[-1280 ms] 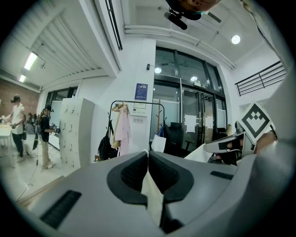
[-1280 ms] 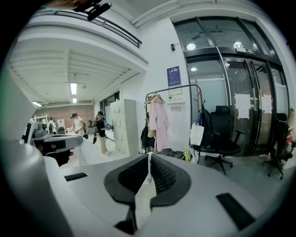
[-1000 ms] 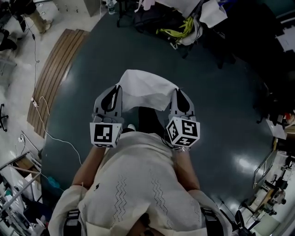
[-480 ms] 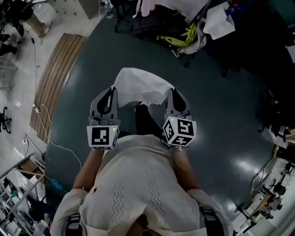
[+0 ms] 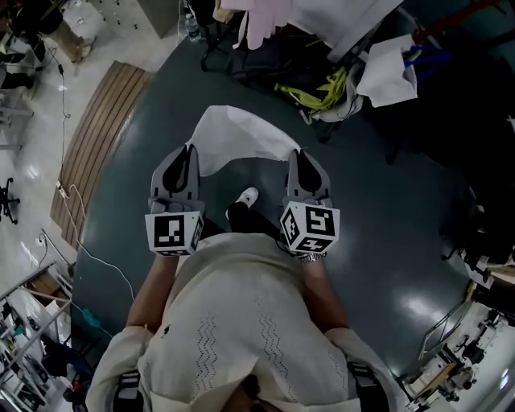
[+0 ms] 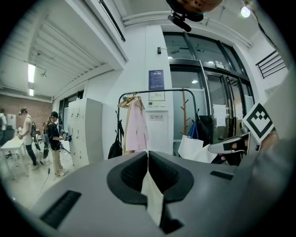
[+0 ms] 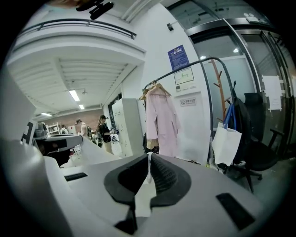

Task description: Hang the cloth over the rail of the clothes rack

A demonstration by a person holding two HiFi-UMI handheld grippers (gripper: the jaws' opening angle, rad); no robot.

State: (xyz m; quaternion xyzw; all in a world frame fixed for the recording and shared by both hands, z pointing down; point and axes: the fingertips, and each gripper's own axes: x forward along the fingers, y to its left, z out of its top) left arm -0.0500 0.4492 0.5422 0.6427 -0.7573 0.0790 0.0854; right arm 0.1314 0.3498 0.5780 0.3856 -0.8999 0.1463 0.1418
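Head view: one cloth, two grippers

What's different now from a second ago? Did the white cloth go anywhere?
The person has stepped forward: a white shoe has swung out below the cloth, and the pink garment and clutter ahead have come further into the head view. The cloth travelled along, spread between the grippers. Unchanged: the left gripper and right gripper each stay shut on a cloth edge.
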